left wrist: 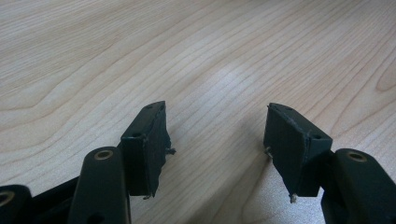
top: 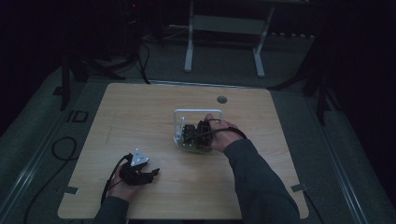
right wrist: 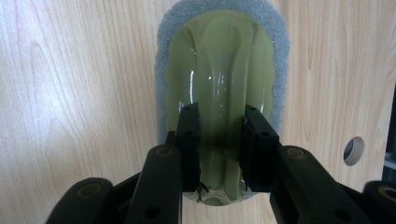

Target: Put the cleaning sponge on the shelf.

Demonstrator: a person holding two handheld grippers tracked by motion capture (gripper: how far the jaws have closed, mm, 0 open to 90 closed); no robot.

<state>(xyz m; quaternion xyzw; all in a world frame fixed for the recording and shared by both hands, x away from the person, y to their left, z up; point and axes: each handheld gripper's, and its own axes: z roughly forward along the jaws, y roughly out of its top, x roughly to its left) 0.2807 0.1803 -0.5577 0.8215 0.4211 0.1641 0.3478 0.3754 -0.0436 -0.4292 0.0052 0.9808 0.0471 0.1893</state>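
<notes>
Centrally, right tool (right wrist: 219,154) clamping glossy green scrubber handle (right wrist: 219,79); left tool (left wrist: 217,149) wide, empty.

Glossy plastic scrubber (right wrist: 219,70) (fuzzy edge), wood tbl (right wrist: 74,93).

Green-handled grey scrubber (right wrist: 219,93), flat on table

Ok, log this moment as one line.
left gripper: open, over bare wooden table | right gripper: shut on green plastic scrubber handle with grey pad
</notes>
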